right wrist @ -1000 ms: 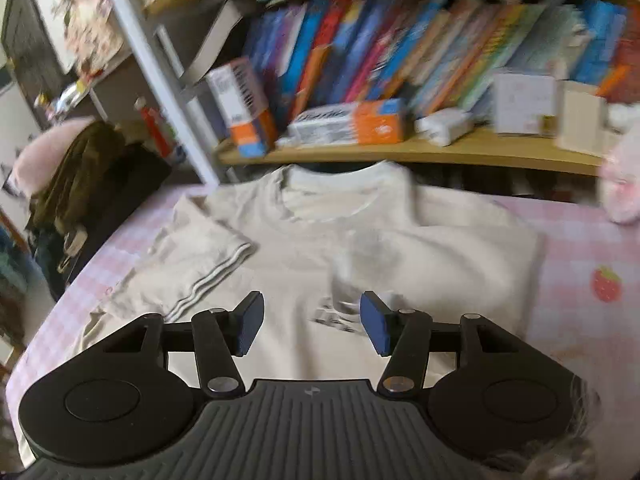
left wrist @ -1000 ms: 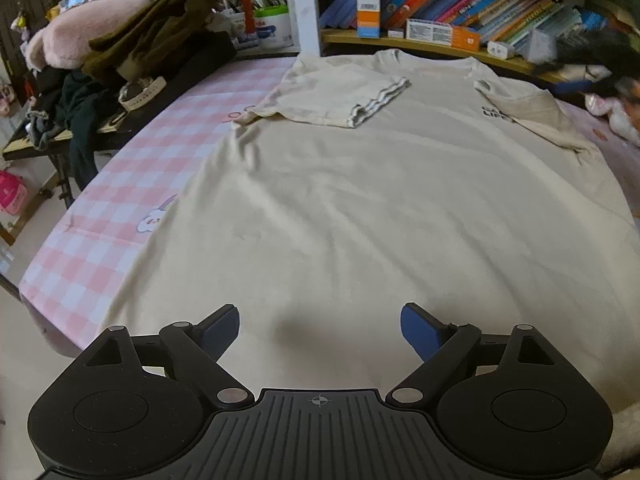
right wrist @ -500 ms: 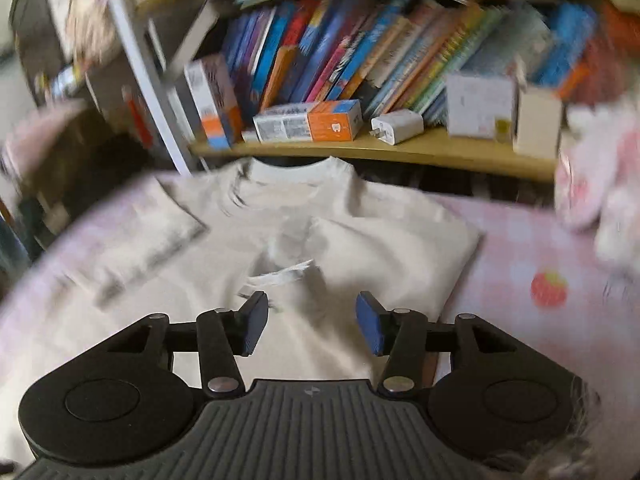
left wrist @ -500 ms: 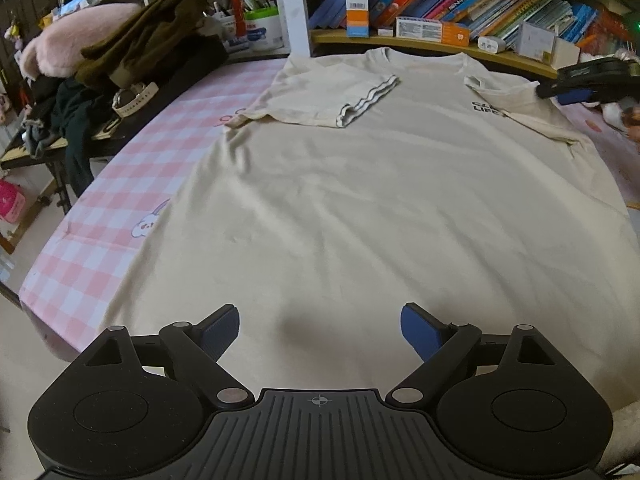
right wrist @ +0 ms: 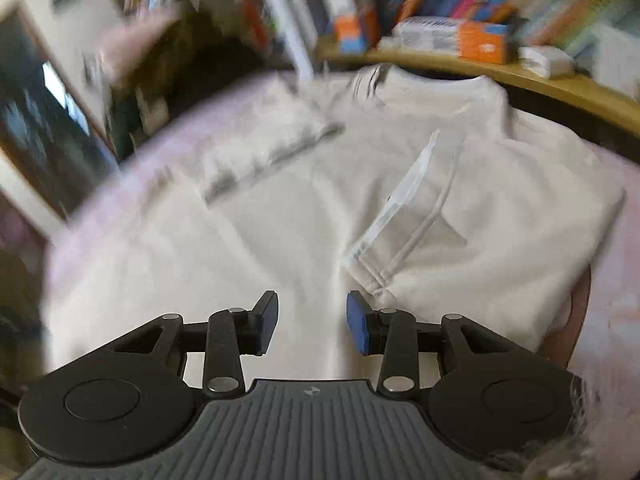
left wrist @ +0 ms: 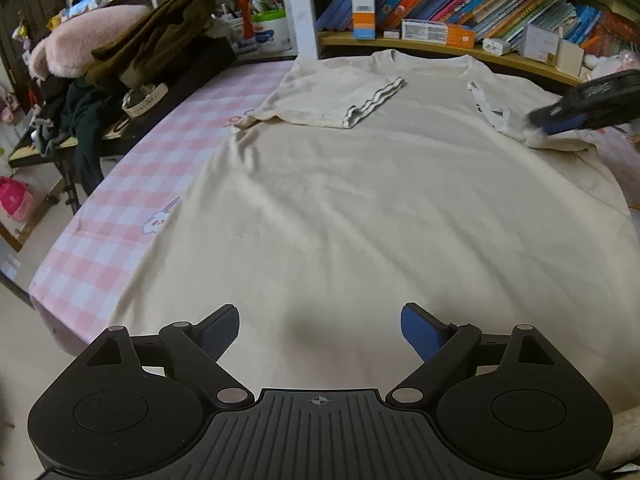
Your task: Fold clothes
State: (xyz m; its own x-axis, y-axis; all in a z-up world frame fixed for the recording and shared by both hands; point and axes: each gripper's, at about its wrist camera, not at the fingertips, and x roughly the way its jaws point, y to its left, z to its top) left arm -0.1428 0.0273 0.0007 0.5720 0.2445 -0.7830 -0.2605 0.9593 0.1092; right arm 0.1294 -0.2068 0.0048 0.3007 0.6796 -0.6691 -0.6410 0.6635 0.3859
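Observation:
A cream T-shirt (left wrist: 352, 200) lies flat on the pink checked tablecloth (left wrist: 132, 184), collar toward the bookshelf. Its left sleeve (left wrist: 340, 100) is folded in over the chest, and its right sleeve (right wrist: 408, 224) is folded in too. My left gripper (left wrist: 320, 330) is open and empty, low over the shirt's hem. My right gripper (right wrist: 312, 320) is open and empty over the shirt beside the right sleeve; it shows in the left wrist view (left wrist: 576, 110) at the right edge. The right wrist view is blurred.
A wooden bookshelf (left wrist: 460, 46) full of books runs along the far edge. A pile of dark clothes and a pink plush (left wrist: 120, 52) sits on a side table at the left. The table's left edge drops to the floor.
My right gripper has pulled back and swung left over the shirt, its view now blurred. The right sleeve now lies folded in. My left gripper has not moved.

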